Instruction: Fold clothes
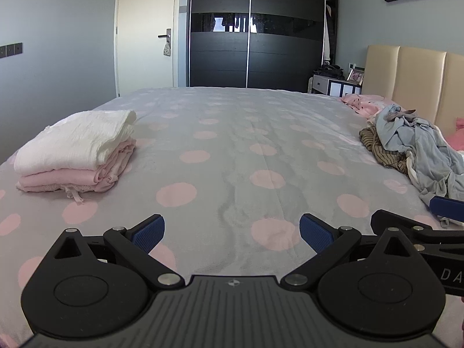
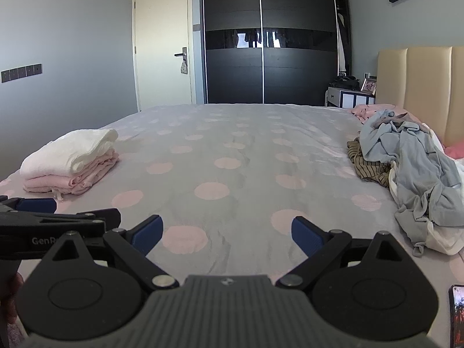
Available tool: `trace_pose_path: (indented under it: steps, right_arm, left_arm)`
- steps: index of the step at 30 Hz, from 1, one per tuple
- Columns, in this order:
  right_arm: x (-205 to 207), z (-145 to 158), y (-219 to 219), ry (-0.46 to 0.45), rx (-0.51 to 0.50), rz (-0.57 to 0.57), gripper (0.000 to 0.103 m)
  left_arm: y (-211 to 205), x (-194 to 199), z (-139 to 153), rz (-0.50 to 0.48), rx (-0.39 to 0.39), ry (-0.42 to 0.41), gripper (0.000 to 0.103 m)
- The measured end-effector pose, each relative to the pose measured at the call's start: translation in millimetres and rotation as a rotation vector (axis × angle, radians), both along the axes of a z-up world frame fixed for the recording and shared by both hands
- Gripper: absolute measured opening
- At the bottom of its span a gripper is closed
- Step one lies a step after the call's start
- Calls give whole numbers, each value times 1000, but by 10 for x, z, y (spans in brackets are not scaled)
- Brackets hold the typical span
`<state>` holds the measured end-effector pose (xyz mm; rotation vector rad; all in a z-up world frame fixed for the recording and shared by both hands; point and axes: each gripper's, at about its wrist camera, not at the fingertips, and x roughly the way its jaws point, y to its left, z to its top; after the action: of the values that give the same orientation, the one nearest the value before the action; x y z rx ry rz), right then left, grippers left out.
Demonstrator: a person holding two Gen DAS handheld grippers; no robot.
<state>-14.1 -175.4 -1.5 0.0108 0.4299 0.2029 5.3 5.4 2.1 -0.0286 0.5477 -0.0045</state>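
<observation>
A folded stack (image 1: 78, 150) (image 2: 72, 161), white garment on top of pink ones, lies on the left of the bed. A loose pile of clothes (image 1: 417, 150) (image 2: 411, 174), light blue on top with a striped brown piece and white cloth under it, lies at the right by the headboard. My left gripper (image 1: 232, 232) hovers open over the near part of the spotted bedspread (image 1: 232, 145) with nothing between its blue pads. My right gripper (image 2: 227, 233) is open and empty too, beside the left one. Each gripper shows at the edge of the other's view.
A padded beige headboard (image 1: 420, 84) stands at the right. A nightstand (image 1: 336, 85) with a photo frame sits beyond the bed's far right corner. A dark wardrobe (image 1: 255, 29) and a door (image 1: 145, 29) stand behind the bed. A phone (image 2: 456, 316) lies at the near right.
</observation>
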Motion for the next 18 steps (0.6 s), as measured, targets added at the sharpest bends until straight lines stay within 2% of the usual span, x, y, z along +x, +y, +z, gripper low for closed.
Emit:
trace_pose_path:
  steps: [2, 7, 10, 14, 18]
  right_arm:
    - [15, -5, -7, 5, 6, -2, 96]
    - [34, 11, -53, -11, 13, 3, 97]
    - [-52, 11, -41, -51, 0, -1, 97]
    - [-42, 18, 4, -59, -23, -11, 97]
    - [-35, 40, -15, -56, -17, -27, 97]
  left_arm:
    - [30, 29, 11, 0, -24, 13, 102]
    - [-43, -71, 2, -19, 34, -47, 101]
    - [1, -46, 42, -24, -2, -45, 101]
    - [75, -32, 53, -4, -76, -34, 101]
    - [67, -14, 27, -8, -79, 4, 101]
